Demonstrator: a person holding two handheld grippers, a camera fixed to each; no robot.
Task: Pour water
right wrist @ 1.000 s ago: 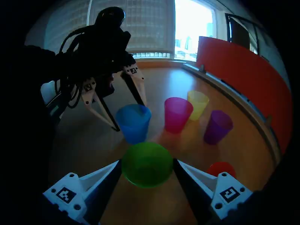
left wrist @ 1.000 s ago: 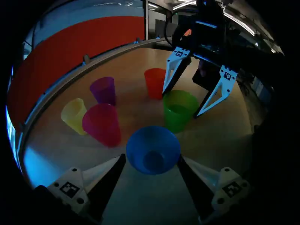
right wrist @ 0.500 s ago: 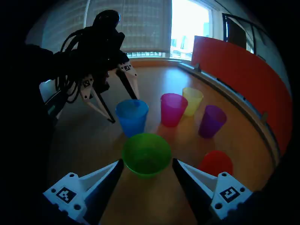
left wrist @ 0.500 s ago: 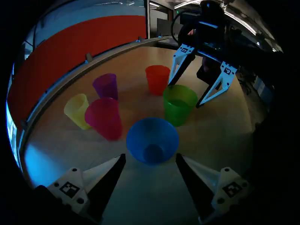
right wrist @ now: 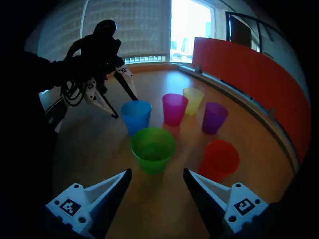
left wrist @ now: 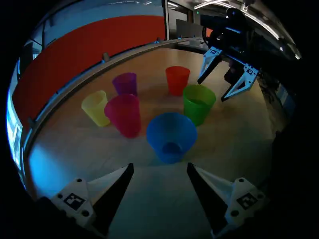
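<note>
Well spread, empty: left gripper [left wrist: 158,166] before blue cup [left wrist: 171,135], right gripper [right wrist: 156,171] before green cup [right wrist: 153,149].

In the left gripper view, six cups stand on the surface [left wrist: 239,139]. The first cup [left wrist: 171,137] stands just ahead of the left gripper [left wrist: 158,165], clear of its fingers. Behind the first cup and to its right, close by, is the second cup [left wrist: 198,104]. The third cup [left wrist: 177,79] is farther behind the first cup. Just left of the first cup is the fourth cup [left wrist: 124,115], with the fifth cup [left wrist: 95,108] farther left and the sixth cup [left wrist: 125,83] behind and left. The right gripper [left wrist: 210,92] hangs behind and right of the first cup, beyond the second cup. The partition [left wrist: 79,44] runs behind and left of the first cup, along the surface's edge.
</note>
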